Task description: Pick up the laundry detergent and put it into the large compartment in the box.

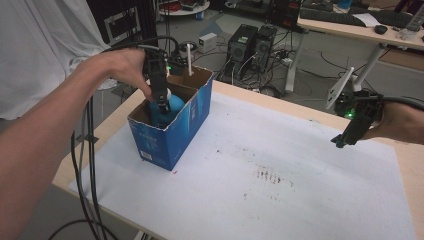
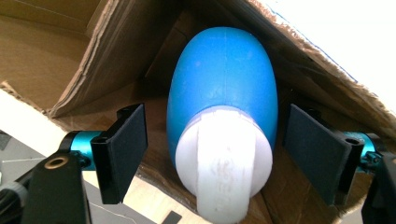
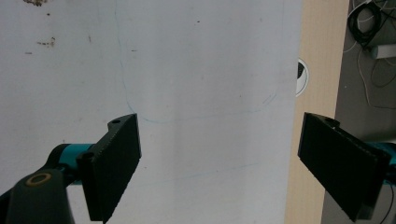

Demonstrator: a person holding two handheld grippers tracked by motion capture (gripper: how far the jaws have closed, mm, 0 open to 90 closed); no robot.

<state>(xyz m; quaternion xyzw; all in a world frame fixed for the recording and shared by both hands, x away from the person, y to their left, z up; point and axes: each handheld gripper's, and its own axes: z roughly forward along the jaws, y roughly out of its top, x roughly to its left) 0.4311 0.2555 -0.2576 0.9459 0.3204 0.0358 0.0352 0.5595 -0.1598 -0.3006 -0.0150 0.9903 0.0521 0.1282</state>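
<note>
A blue cardboard box (image 1: pixel 172 132) stands open-topped at the table's left. Inside it lies a blue egg-shaped object (image 2: pixel 223 79) with a white cap (image 2: pixel 224 161), also seen as the blue object (image 1: pixel 175 103) from above. My left gripper (image 1: pixel 162 102) reaches down into the box; its jaws stand open on either side of the blue object without touching it (image 2: pixel 217 149). My right gripper (image 1: pixel 345 137) hovers over the table's right side, open and empty (image 3: pixel 217 163), above the white mat (image 3: pixel 187 70).
A white stained mat (image 1: pixel 260 170) covers most of the wooden table (image 1: pixel 407 165). Black cables (image 1: pixel 87 165) hang off the left edge. Computer towers (image 1: pixel 250 42) and a desk stand on the floor beyond. A round cable hole (image 3: pixel 302 76) sits in the table's bare strip.
</note>
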